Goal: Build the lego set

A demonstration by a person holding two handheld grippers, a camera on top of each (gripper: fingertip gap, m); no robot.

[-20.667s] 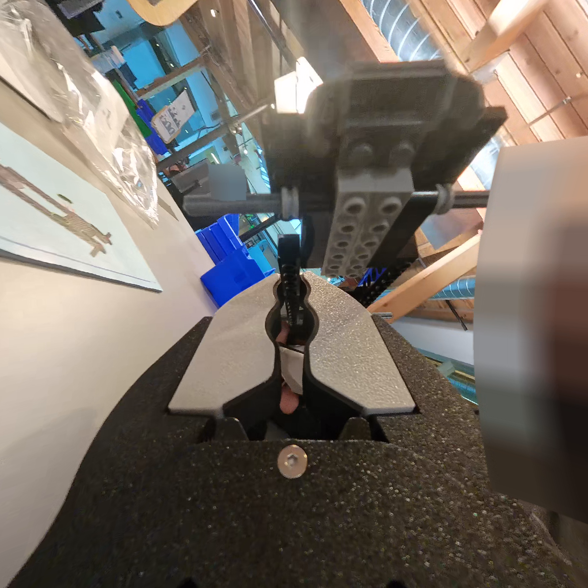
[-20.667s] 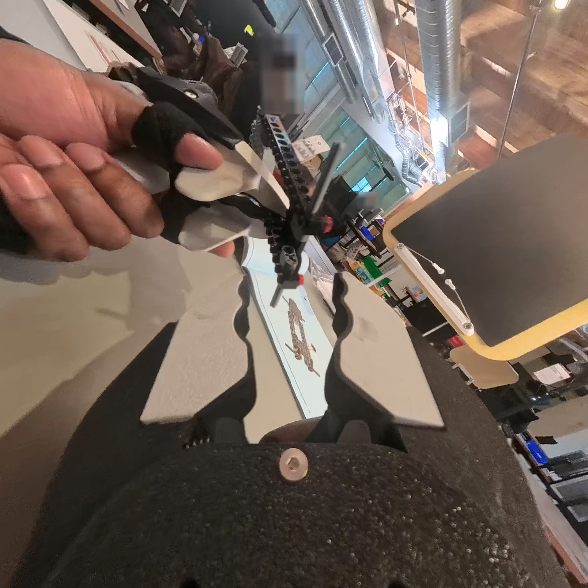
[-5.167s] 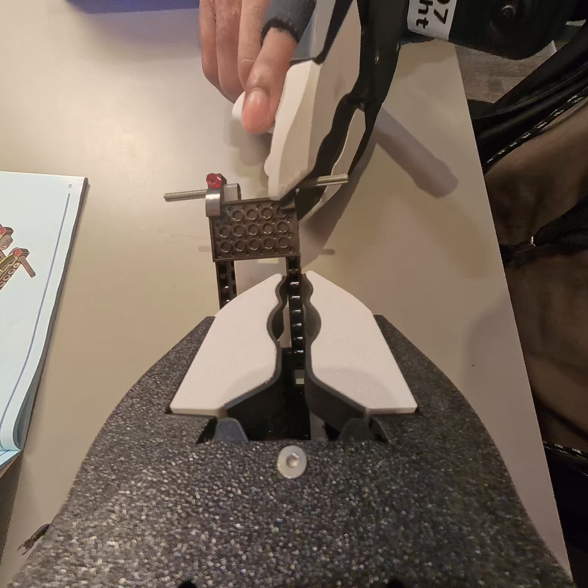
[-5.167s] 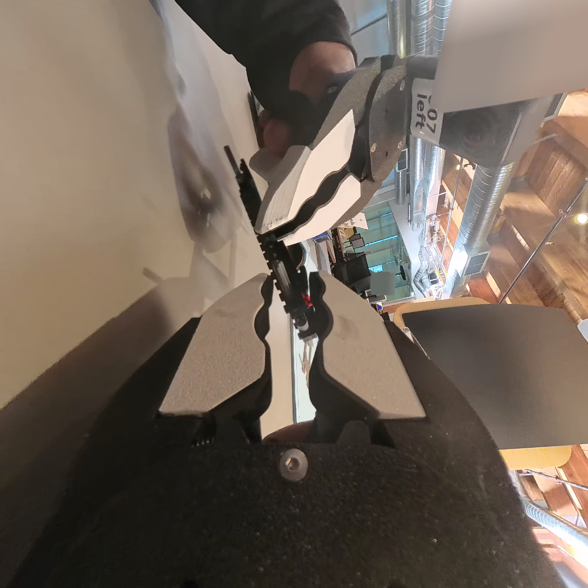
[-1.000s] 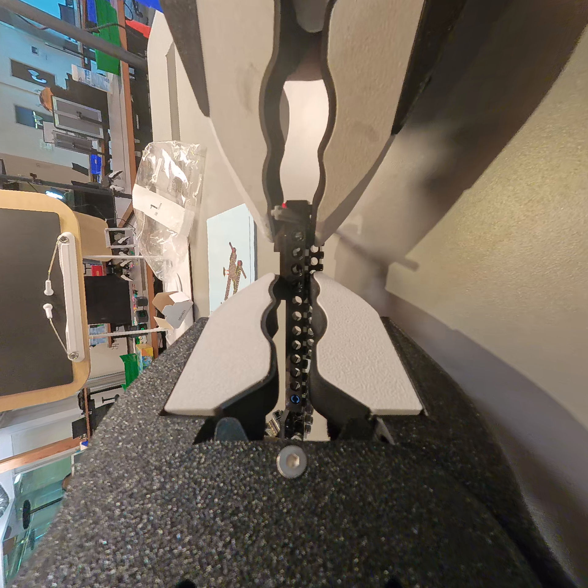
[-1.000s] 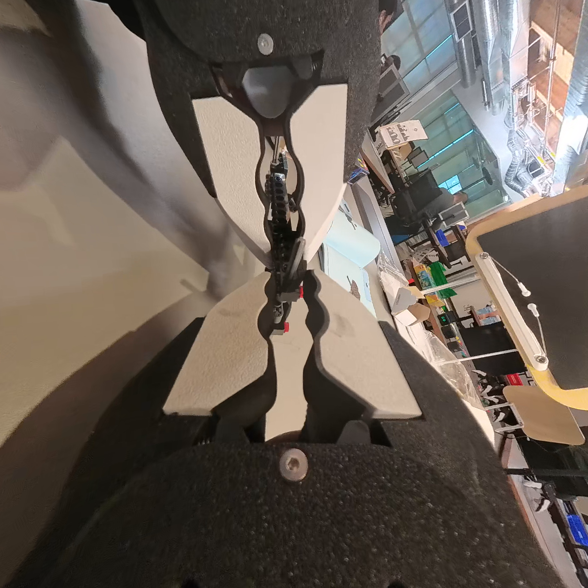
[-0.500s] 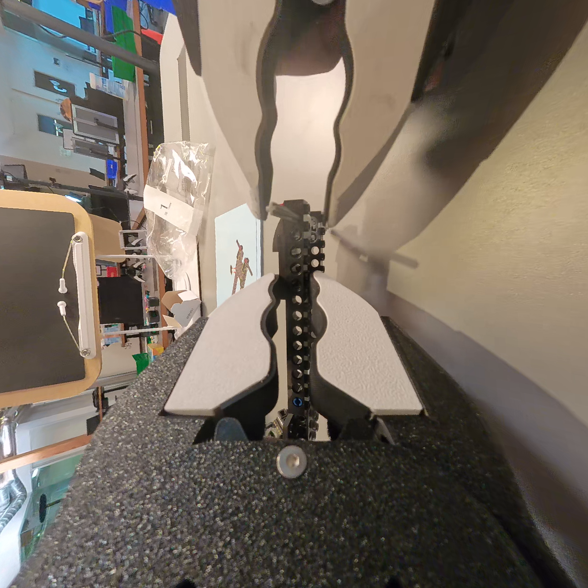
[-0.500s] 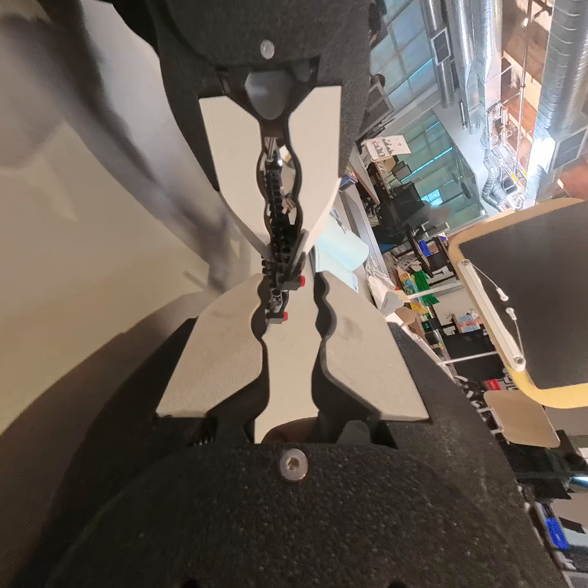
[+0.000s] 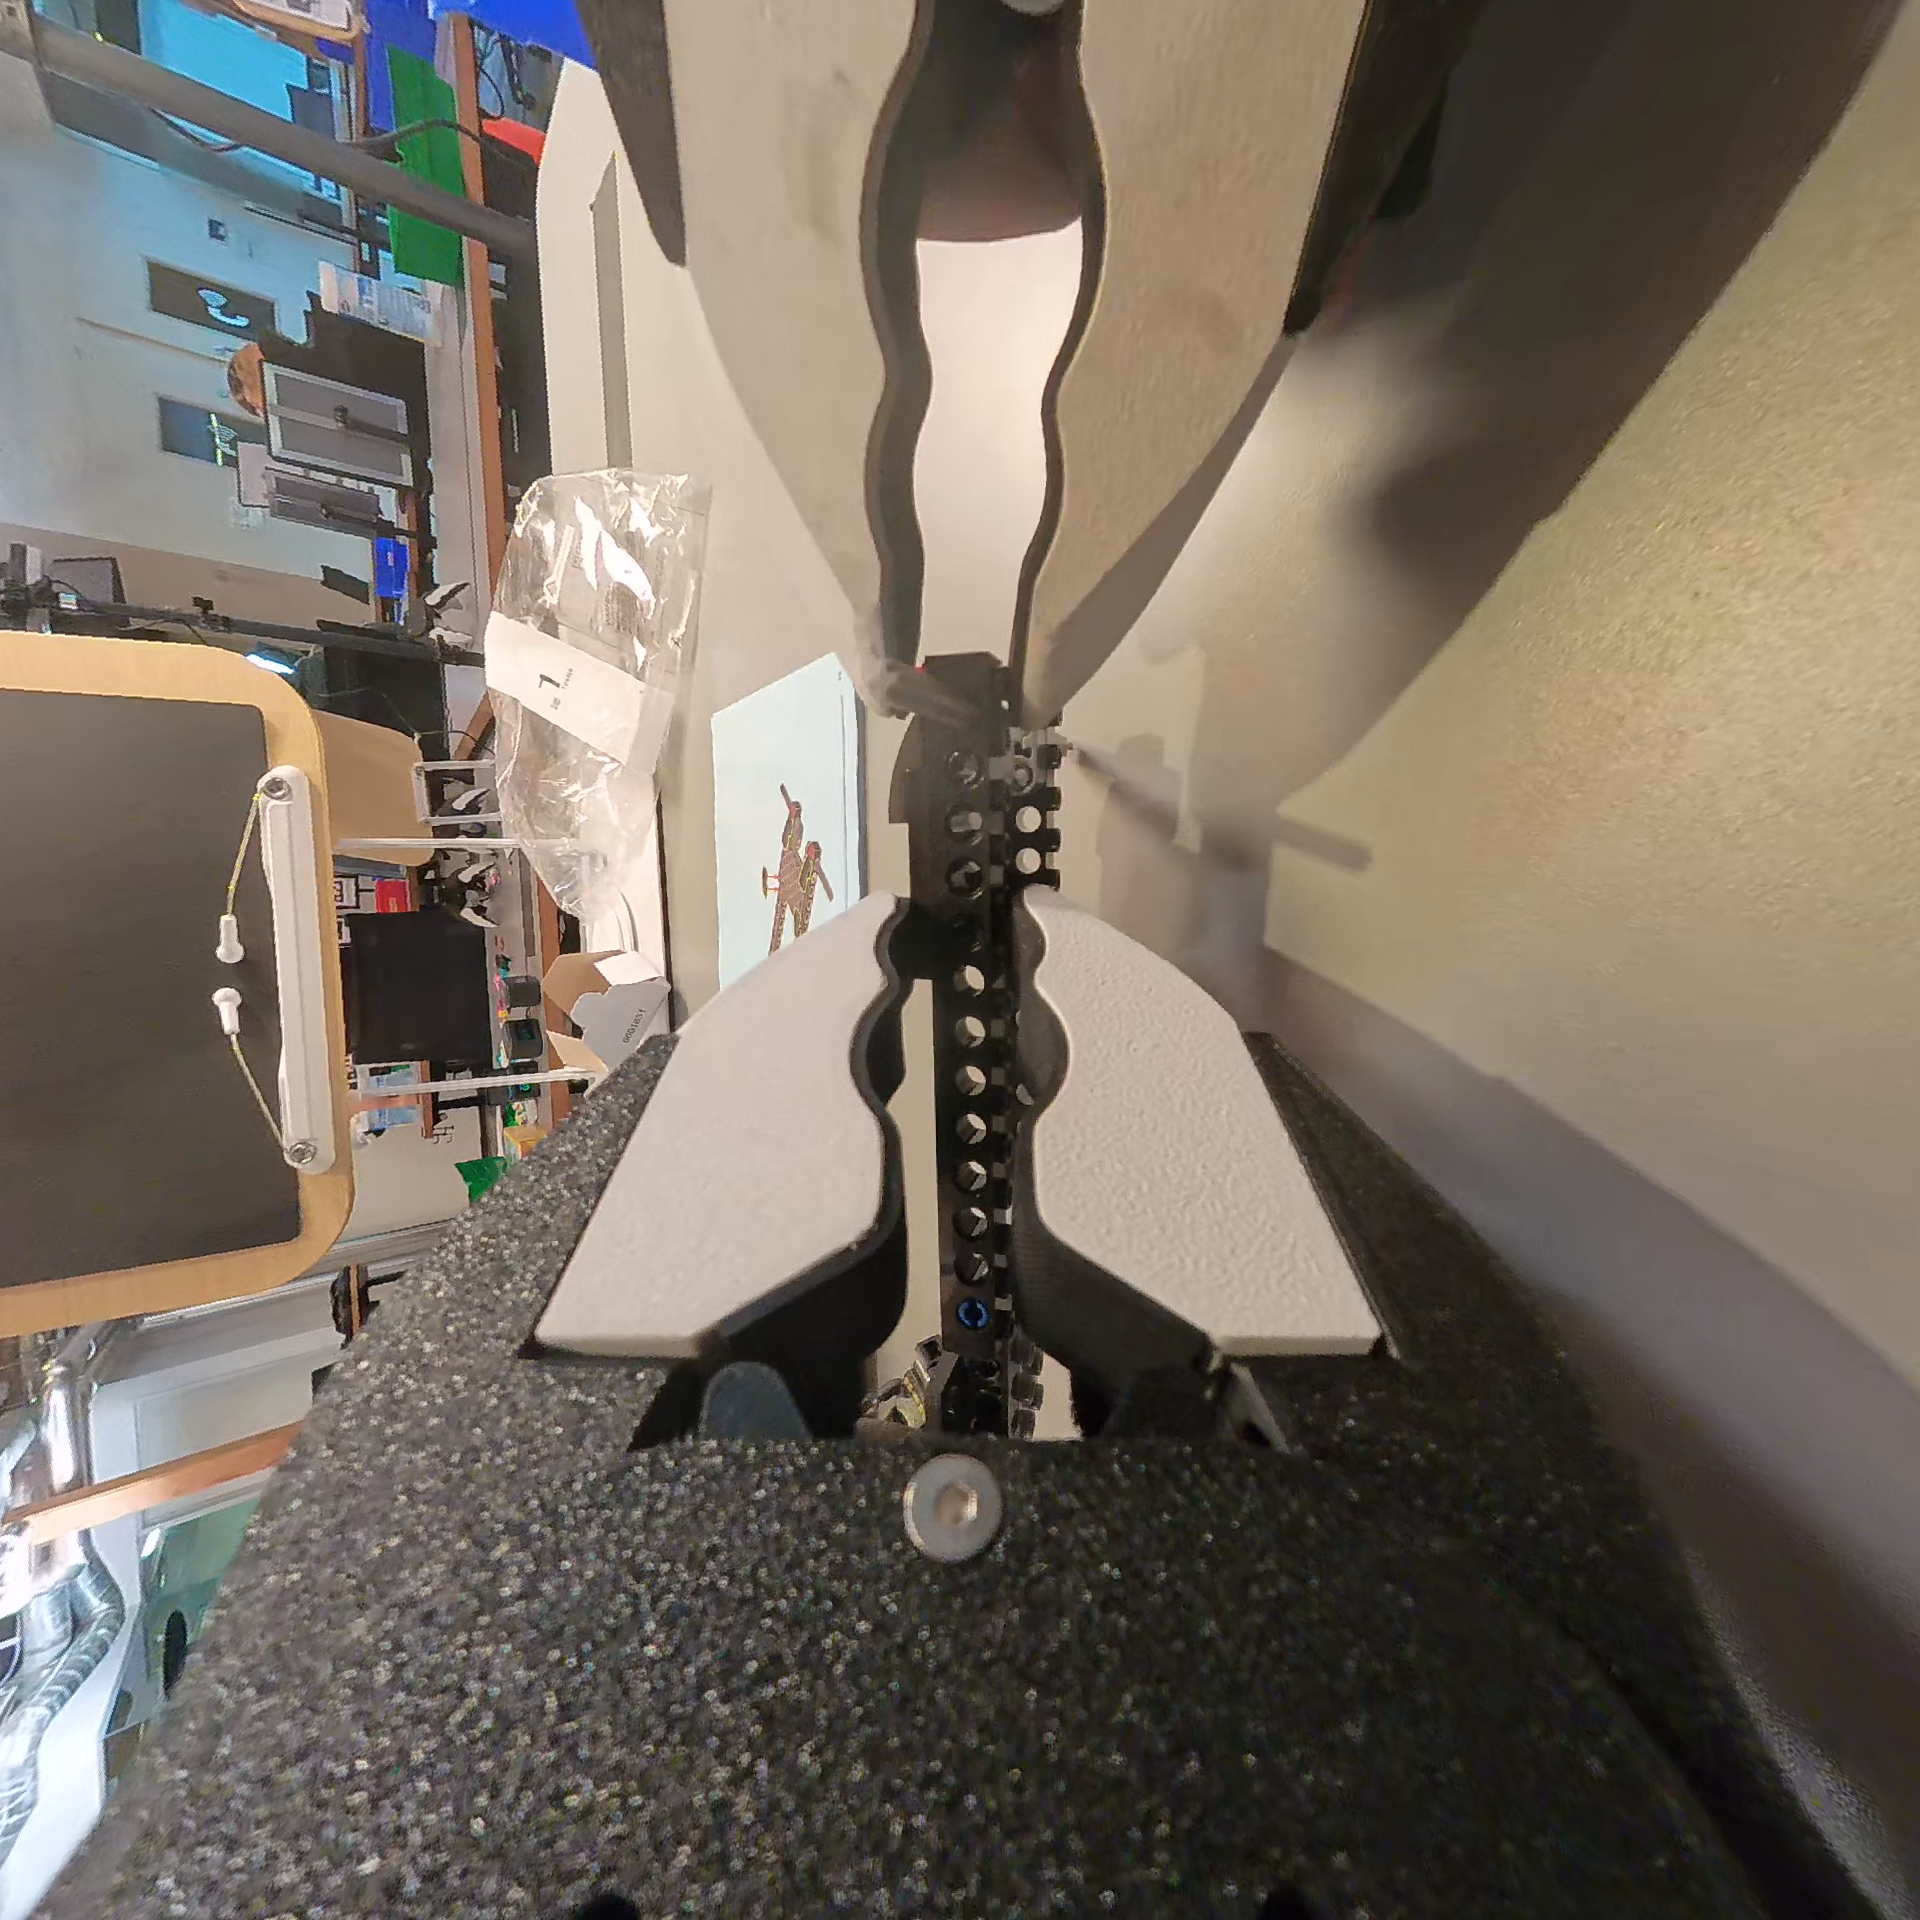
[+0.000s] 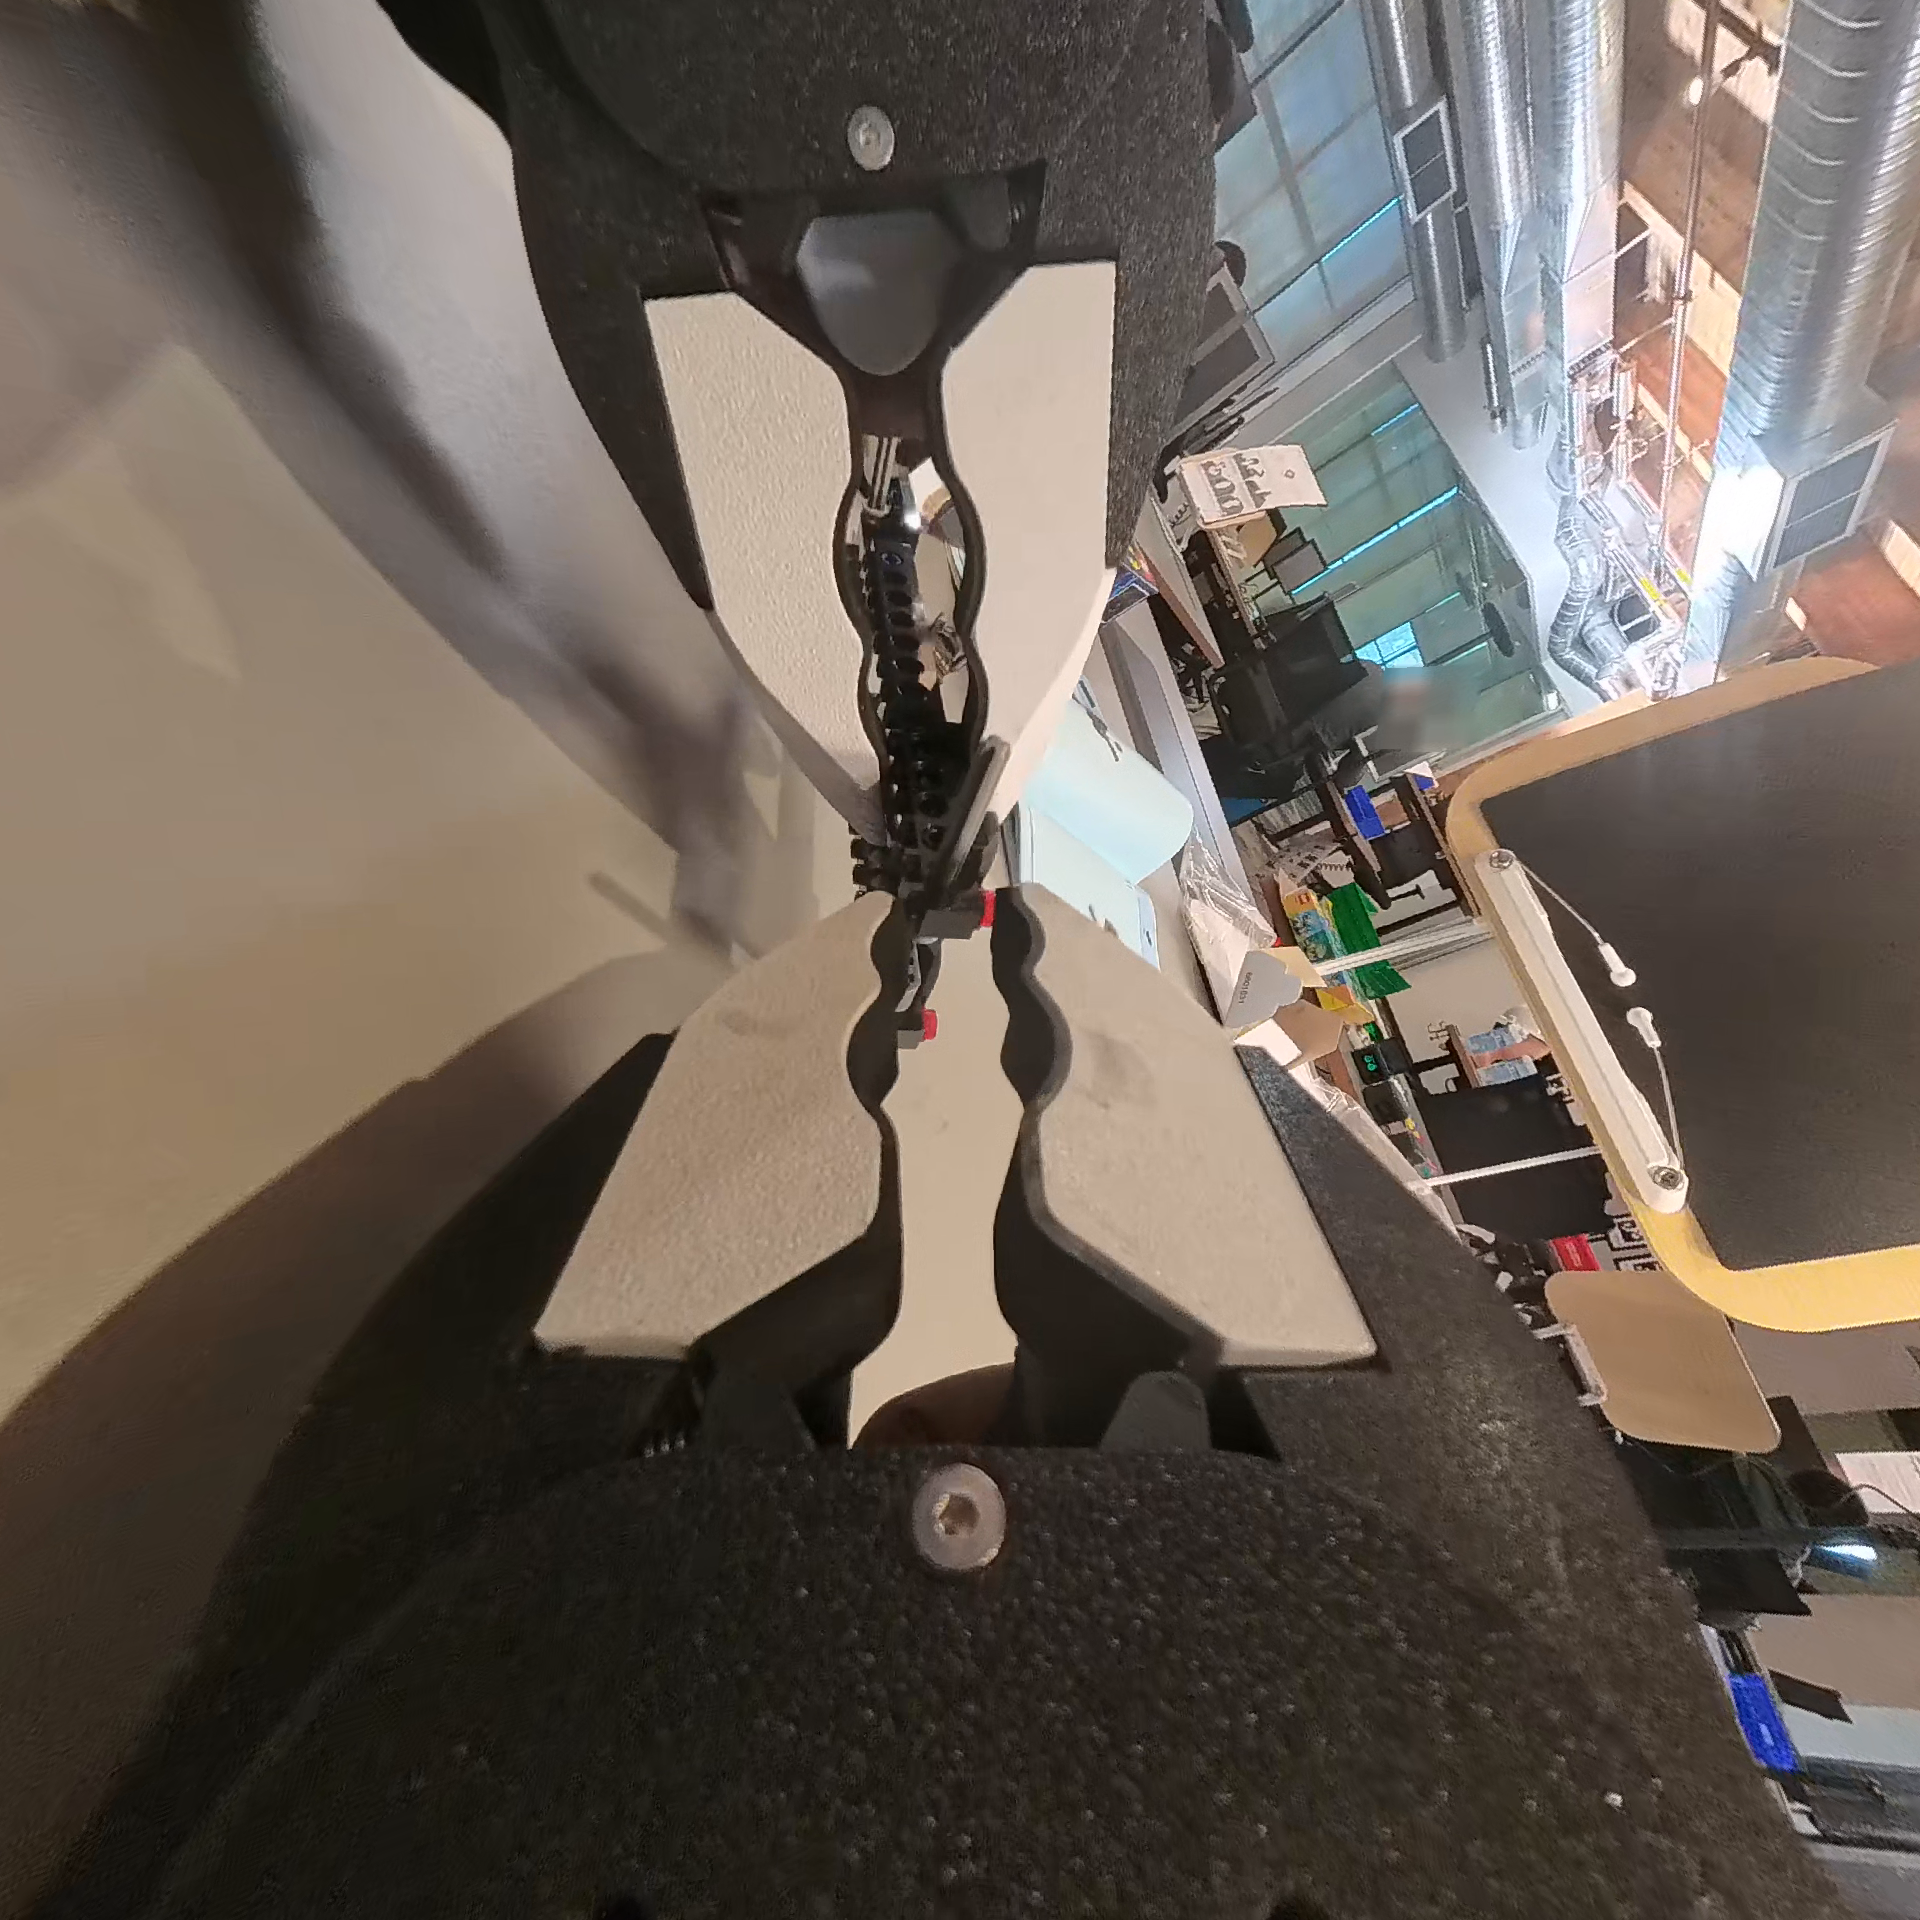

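The left gripper [image 9: 961, 914] clamps a black holed beam [image 9: 971, 1091] at frame centre; the right gripper [image 10: 940, 935] is clenched on the beam's far end [image 10: 930, 925]; a booklet [image 9: 790, 821] lies behind, centre-left

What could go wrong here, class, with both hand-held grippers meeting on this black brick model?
1. The left hand-held gripper clamps only one thin beam of the black brick model; twisting might pop bricks apart.
2. The right hand-held gripper meets only the model's tip, so that end could slip free.
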